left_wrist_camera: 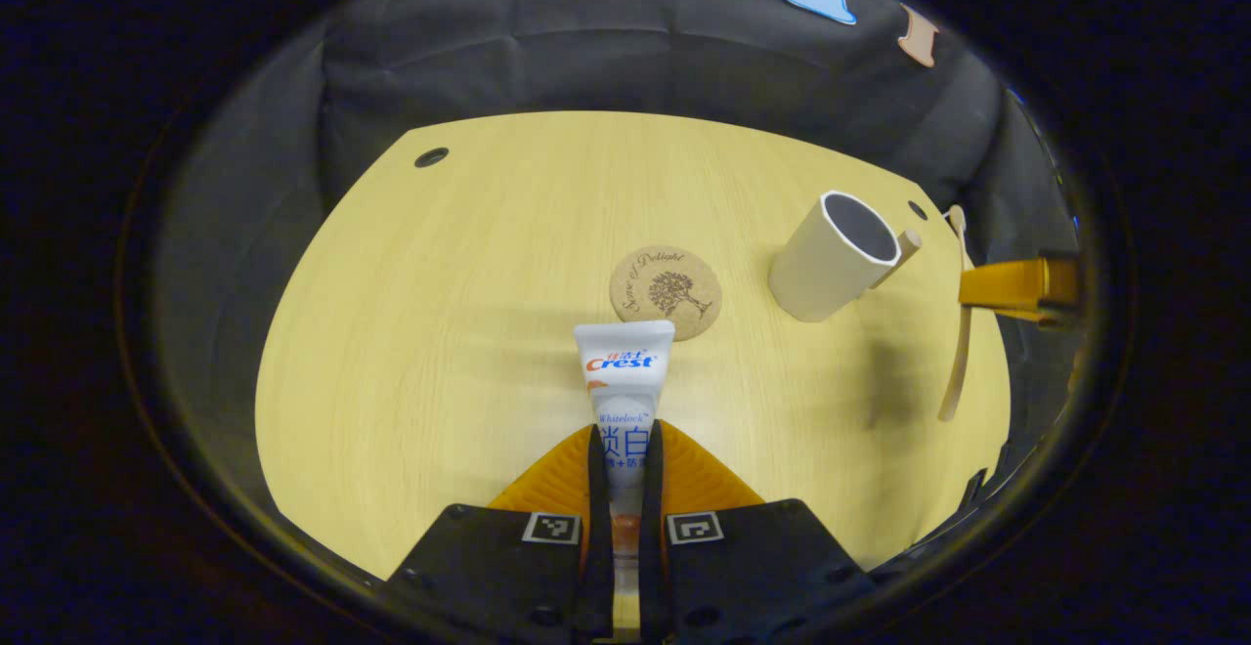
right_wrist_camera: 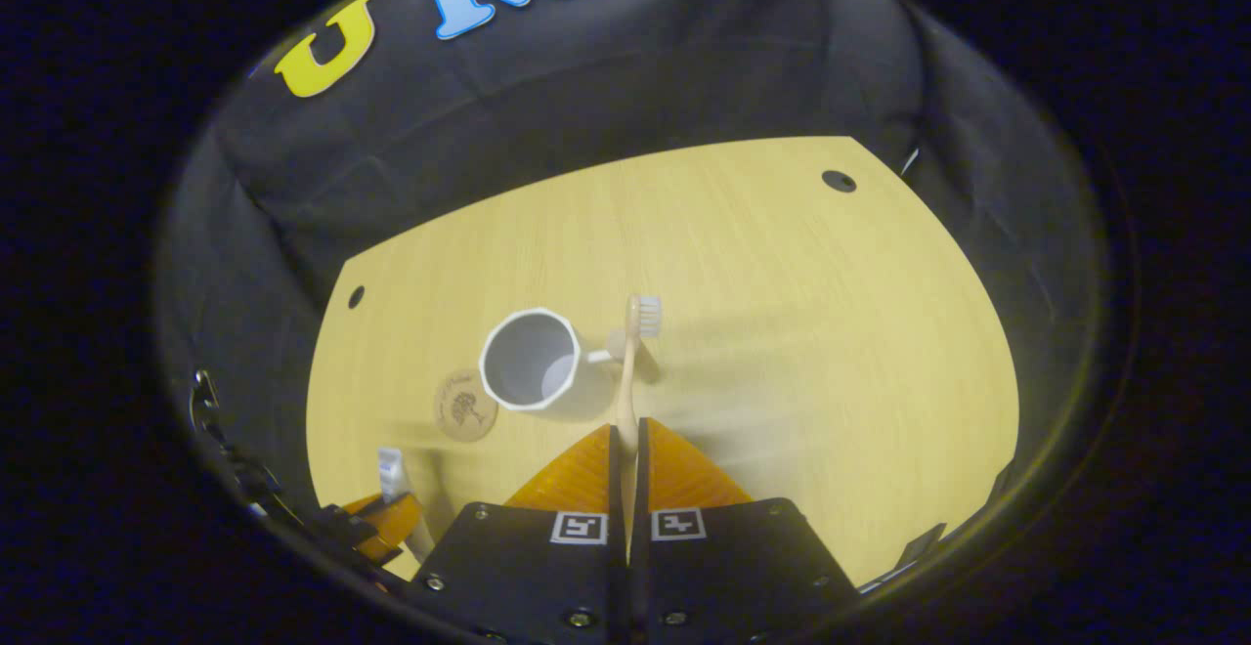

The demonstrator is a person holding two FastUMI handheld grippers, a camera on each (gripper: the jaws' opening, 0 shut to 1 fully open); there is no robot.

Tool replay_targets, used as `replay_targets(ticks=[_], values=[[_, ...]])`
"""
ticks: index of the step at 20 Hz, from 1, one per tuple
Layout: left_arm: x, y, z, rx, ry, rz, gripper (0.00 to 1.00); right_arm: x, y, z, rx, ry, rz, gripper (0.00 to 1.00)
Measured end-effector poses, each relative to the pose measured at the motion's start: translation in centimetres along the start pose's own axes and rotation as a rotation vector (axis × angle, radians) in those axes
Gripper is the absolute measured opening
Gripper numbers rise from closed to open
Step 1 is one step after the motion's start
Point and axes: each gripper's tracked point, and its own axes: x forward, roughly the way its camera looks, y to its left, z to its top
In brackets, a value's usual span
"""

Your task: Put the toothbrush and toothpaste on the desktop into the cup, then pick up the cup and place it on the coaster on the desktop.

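We see the left tool (left_wrist_camera: 624,454) clamped on the flat glossy toothpaste (left_wrist_camera: 624,376), the right tool (right_wrist_camera: 625,450) on the slim toothbrush (right_wrist_camera: 630,362), above the woodgrain desk (left_wrist_camera: 440,332); faceted cup (right_wrist_camera: 529,360) beside round cork coaster (right_wrist_camera: 465,406).

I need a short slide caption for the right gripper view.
Right gripper holds the toothbrush above the desk, beside the empty cup and coaster.

The surface (left_wrist_camera: 469,332) is pale yellow wood grain, lit brightly from above, with soft shadows lying across it. A small dark round hole (left_wrist_camera: 431,157) sits near its far left corner in the left gripper view, another hole (left_wrist_camera: 917,209) near the far right. Behind it hangs the black cloth wall (left_wrist_camera: 606,68), creased and folded, wrapping around both sides.
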Motion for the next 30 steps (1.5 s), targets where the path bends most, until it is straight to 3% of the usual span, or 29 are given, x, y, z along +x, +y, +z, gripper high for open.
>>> replay_targets(ticks=[5,10,19,24,26,27,28,30], values=[[-1.5,0.7,-1.9,-0.078,0.016,0.002,0.18,0.8,3.3,6.2,-0.002,-0.102,0.060,0.03],[-3.3,3.3,-3.6,-0.127,0.017,0.057,0.18,3.3,5.5,9.6,0.002,-0.176,0.074,0.02],[-6.8,9.0,-7.3,-0.249,0.021,0.187,0.18,7.3,5.6,8.7,-0.064,-0.267,0.027,0.03],[-6.7,9.0,-7.4,-0.252,0.016,0.190,0.18,7.1,5.3,6.5,-0.043,-0.223,0.041,0.06],[-6.9,8.5,-6.7,-0.224,-0.001,0.177,0.18,6.5,5.6,5.6,-0.028,-0.210,0.074,0.17],[-7.0,8.1,-6.1,-0.205,-0.009,0.168,0.18,6.1,5.3,5.4,-0.023,-0.207,0.075,0.39],[-6.9,7.7,-5.8,-0.186,-0.012,0.156,0.18,5.7,4.7,5.4,-0.020,-0.209,0.057,0.52],[-6.4,6.4,-5.0,-0.157,-0.021,0.129,0.18,4.5,4.3,5.3,-0.006,-0.221,0.067,0.62]])
